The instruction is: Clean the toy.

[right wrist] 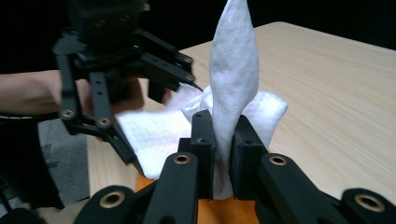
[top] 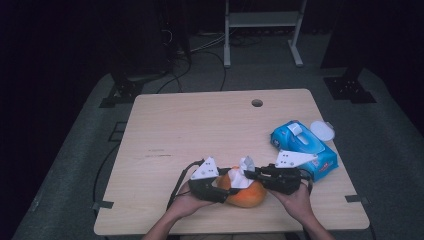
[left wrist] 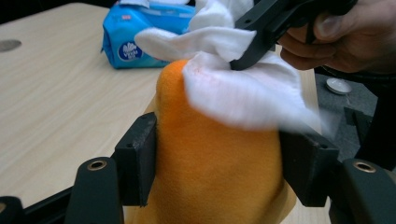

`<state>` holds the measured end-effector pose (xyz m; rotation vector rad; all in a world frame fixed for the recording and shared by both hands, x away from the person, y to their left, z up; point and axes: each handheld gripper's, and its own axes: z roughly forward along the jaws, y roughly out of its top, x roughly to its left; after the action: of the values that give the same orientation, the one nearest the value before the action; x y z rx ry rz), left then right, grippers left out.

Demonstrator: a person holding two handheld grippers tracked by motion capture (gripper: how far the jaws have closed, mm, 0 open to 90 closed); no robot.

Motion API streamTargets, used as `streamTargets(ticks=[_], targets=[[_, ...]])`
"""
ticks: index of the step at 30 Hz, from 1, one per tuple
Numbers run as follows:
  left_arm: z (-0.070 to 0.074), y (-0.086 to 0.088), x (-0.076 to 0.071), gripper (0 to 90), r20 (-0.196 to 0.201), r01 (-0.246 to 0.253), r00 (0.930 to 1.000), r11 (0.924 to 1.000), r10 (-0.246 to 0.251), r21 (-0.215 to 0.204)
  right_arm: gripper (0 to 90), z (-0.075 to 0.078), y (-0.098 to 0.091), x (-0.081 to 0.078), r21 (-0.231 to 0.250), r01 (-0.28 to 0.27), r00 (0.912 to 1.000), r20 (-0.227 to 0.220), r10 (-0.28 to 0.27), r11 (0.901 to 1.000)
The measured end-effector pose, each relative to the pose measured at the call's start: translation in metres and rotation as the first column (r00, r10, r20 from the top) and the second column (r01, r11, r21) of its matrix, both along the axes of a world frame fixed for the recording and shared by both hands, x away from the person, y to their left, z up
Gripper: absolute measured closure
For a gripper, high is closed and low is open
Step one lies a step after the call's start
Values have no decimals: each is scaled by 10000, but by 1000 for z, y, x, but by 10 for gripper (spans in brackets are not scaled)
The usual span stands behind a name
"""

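Black jaws of the left gripper [left wrist: 215,172] stand on either side of an orange soft object [left wrist: 215,158], their pads against its flanks, so it is clamped around the orange body. From above, that object [top: 246,194] lies close to the near edge of the tabletop [top: 200,130], about midway along it, with both of the person's hands coming in from that edge. The left gripper [top: 220,192] meets it from the left and the right gripper [top: 248,173] from the right.

Room to move is plentiful toward the far edge and the far left corner, where the pale wood is bare apart from a round cable hole [top: 257,103]. Toward the right edge it is tighter: a blue pack of wipes [top: 302,145] lies just beyond the right gripper's body, with a small white lid [top: 322,131] beside it at the right edge.

In the right gripper view the right gripper [right wrist: 223,154] is pinched tight on a white wipe [right wrist: 231,79], which rises in a twisted peak above the jaws and spreads out below over the orange object. Seen from the left gripper's side, the wipe [left wrist: 243,88] drapes across the top of the orange body, soft and rumpled, slightly blurred at its lower edge. The orange surface looks matte and fuzzy, rounded at the top.
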<state>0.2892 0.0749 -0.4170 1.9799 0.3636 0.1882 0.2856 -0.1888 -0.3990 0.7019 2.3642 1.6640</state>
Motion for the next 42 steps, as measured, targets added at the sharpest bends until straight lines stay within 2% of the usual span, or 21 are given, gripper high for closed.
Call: streamTargets(ticks=[4,6,9,12,15,18,20,22,23,26,28,32,33,35,40,42], targets=[[12,3,-5,375,357,-107,9993,9998,113,-170,808,1,-5,0,63,238,9997,-16,-238,9997],[15,3,-7,377,568,-119,9983,9999,117,22,808,3,-2,-2,54,254,9996,85,-254,9997],[12,2,-7,368,475,-159,9988,9998,155,83,807,4,2,-6,200,10,9997,253,-15,9998],[11,2,-5,323,389,-149,9991,9997,141,181,807,0,4,-4,169,-6,10000,88,5,9999],[9,5,-1,195,-122,-143,9998,9998,144,103,808,-5,5,0,35,-53,9999,-123,53,10000],[5,11,5,108,-600,-215,9979,9997,224,153,808,-7,3,0,-3,-31,9999,-168,31,10000],[0,16,10,101,-1138,-179,9934,9998,164,-121,808,-8,0,1,-21,58,9998,-181,-58,10000],[-3,18,13,122,-1309,-109,9914,9997,81,-209,808,-9,-1,3,-160,184,9996,-217,-187,9997],[-4,20,13,156,-1310,-80,9914,9996,45,-260,808,-10,-2,3,-271,248,9994,-215,-254,9993],[-3,20,12,263,-1192,-101,9928,9998,78,-187,808,-10,-3,3,-162,308,9992,-242,-312,9994],[-1,17,10,288,-1019,-215,9946,9997,205,-90,809,-8,-1,1,-156,314,9994,-123,-316,9994],[1,9,7,307,-818,-370,9960,9993,363,-79,808,-1,2,-4,458,-123,9999,36,122,9989],[2,7,7,306,-764,-343,9965,9994,339,-28,808,1,4,-7,482,-263,9995,167,255,9985],[3,4,5,289,-685,-299,9972,9995,300,38,809,2,6,-8,221,-246,9991,344,238,9995],[0,7,9,171,-957,-61,9954,9999,52,-98,814,-7,-2,-2,190,-64,10000,-35,65,9998],[-2,10,11,120,-1080,-79,9941,10000,72,-58,814,-7,-1,-3,74,-77,10000,0,77,9999]])
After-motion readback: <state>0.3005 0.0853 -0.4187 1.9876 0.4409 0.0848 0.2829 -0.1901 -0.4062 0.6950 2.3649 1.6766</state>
